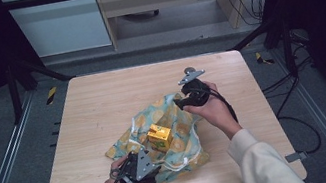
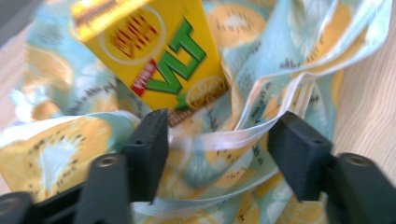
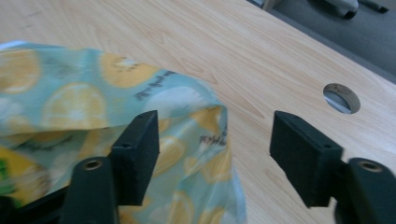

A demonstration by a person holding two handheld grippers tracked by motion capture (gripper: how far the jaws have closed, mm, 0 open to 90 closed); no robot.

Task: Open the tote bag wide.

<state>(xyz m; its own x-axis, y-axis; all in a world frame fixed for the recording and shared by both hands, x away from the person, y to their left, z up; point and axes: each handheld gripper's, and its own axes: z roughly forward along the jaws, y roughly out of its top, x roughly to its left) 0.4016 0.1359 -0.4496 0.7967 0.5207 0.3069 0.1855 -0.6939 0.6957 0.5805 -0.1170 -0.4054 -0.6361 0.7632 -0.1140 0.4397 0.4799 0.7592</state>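
a yellow drink carton (image 1: 160, 137) is seen standing tilted on a lemon-printed cloth bag (image 1: 178, 119) that is spread in a crumple over the wooden table (image 1: 102, 102). the left gripper (image 1: 140, 169) is held at the near edge of the bag, and its jaws are seen apart in the left gripper view, with the bag's white drawstring (image 2: 261, 135) and a fold of cloth lying loosely between them; nothing is pinched by the pads. from this claw the carton (image 2: 154, 51) lies straight ahead and just beyond the jaw tips, its long axis running diagonally across the line of the jaws, printed face turned toward the claw. the right gripper (image 1: 191, 97) is held at the far right corner of the bag, jaws likewise wide, and in the right gripper view only the bag's edge (image 3: 187, 140) is found under the left jaw, with bare table under the right one; nothing is gripped. from that claw the carton lies off to the side and farther away, across the cloth. the left claw is judged the nearer to the carton, so the coming move is taken to turn on that short gap ahead of it, while the bag's corner is best reached by the right claw
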